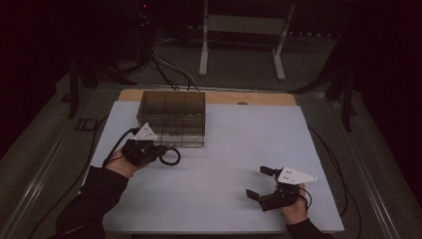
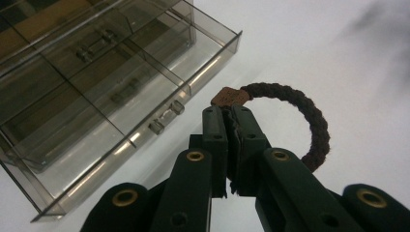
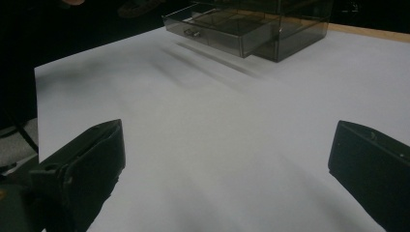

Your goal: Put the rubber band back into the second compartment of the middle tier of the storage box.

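Note:
A dark braided hair tie [image 2: 309,121] with a small brown tag [image 2: 230,96] hangs from my left gripper [image 2: 227,113], which is shut on it. In the high view the left gripper [image 1: 169,148] holds the hair tie [image 1: 170,158] just in front of a smoky clear drawer box [image 1: 172,115]. One of its drawers [image 2: 121,92] is pulled out, divided into compartments. My right gripper [image 1: 260,182] stands open near the front right of the white sheet, nothing between its jaws. In the right gripper view the two jaws stand wide apart over bare white surface, the box [image 3: 261,24] far off.
A white sheet [image 1: 234,149] covers the wooden table [image 1: 268,98]. Cables [image 1: 169,69] and a white stand's legs [image 1: 204,45] lie on the floor behind the table. Dark surroundings flank both sides.

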`<state>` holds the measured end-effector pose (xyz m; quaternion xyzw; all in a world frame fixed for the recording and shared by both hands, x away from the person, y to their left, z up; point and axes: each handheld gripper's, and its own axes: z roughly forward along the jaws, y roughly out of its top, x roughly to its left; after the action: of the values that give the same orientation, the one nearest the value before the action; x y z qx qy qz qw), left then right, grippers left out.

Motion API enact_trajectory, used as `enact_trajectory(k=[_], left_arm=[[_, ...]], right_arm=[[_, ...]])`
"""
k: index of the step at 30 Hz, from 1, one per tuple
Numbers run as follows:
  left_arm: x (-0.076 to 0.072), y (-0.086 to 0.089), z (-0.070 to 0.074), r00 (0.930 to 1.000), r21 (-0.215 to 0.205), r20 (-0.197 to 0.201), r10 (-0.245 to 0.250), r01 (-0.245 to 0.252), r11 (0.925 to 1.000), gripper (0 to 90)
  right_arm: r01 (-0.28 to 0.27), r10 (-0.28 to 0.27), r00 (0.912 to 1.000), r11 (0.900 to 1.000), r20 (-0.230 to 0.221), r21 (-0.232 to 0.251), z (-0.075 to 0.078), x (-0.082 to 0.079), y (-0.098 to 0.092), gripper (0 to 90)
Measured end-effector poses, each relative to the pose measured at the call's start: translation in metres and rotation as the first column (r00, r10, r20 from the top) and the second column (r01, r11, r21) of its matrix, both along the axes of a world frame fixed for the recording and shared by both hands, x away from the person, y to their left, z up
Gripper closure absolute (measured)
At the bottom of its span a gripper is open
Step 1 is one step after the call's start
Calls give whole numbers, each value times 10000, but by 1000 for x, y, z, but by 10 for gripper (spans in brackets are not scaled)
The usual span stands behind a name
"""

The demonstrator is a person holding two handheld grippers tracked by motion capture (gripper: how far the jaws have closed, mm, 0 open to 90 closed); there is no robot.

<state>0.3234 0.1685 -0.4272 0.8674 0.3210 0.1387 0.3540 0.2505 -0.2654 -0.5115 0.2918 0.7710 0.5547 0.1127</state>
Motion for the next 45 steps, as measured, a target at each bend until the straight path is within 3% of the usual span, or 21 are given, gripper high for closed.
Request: enact_trajectory(k=[24, 36, 45], left_arm=[[28, -6, 14, 9991, -605, 238, 358, -343, 9976, 875], [47, -6, 10, 9987, -750, 99, 504, -495, 9960, 875], [63, -6, -3, 9983, -740, 1, 584, -582, 9956, 875]], right_arm=[[-16, 17, 9999, 10000, 112, -45, 1, -1, 0, 0], [-40, 40, 10000, 10000, 81, -32, 1, -1, 0, 0], [-35, 36, 10000, 10000, 67, -23, 1, -1, 0, 0]])
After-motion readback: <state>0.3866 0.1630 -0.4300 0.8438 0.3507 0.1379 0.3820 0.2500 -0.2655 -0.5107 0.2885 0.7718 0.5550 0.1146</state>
